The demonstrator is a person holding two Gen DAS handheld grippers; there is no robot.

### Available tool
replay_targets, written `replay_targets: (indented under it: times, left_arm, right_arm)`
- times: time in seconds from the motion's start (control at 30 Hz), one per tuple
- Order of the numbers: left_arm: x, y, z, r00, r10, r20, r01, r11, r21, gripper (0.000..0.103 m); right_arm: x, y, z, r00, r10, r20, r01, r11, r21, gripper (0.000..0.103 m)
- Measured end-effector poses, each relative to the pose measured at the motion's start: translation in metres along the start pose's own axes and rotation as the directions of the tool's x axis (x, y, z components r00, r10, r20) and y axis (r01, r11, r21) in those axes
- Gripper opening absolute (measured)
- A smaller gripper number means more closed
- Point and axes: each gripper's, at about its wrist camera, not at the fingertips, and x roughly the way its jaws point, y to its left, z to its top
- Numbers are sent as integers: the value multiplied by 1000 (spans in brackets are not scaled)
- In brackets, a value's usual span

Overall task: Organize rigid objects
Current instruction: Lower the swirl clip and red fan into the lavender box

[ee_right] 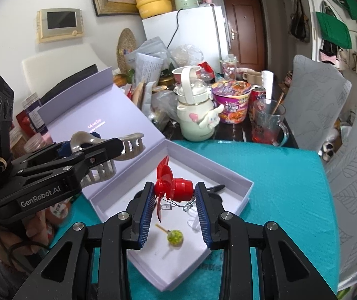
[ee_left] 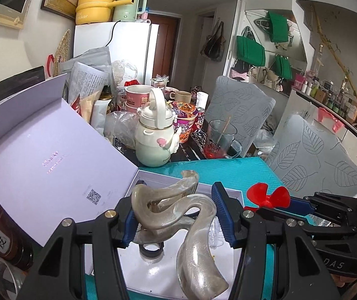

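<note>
Teal mat | one box | one hair clip | one red fan | possibly one lollipop

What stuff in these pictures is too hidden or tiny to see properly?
- Left wrist view: the small black ring in the white open box is half covered by the beige translucent hair claw.
- Right wrist view: the little clear pieces behind the right gripper's finger are too small to tell.

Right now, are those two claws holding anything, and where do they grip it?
Left claw pinches a beige hair clip across its curved body. Right claw holds a small red fan by its round red motor housing.
</note>
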Motion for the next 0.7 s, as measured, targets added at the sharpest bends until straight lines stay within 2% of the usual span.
replay_targets:
  times: [0.23,0.43,0.7]
  left_arm:
    - [15,9,-1,1000,12,-22,-12,1000,-14,53]
    - [34,23,-8,998,22,-66,-25,999,-41,53]
    - [54,33,-18,991,29,-129,-33,999,-32,53]
  right_arm:
    - [21,-6,2,1000,-2,-17,2,1000,9,33]
    - [40,-9,2,999,-11,-48,11,1000,7,33]
    - [66,-11,-1,995,-29,-94,29,1000,3,33]
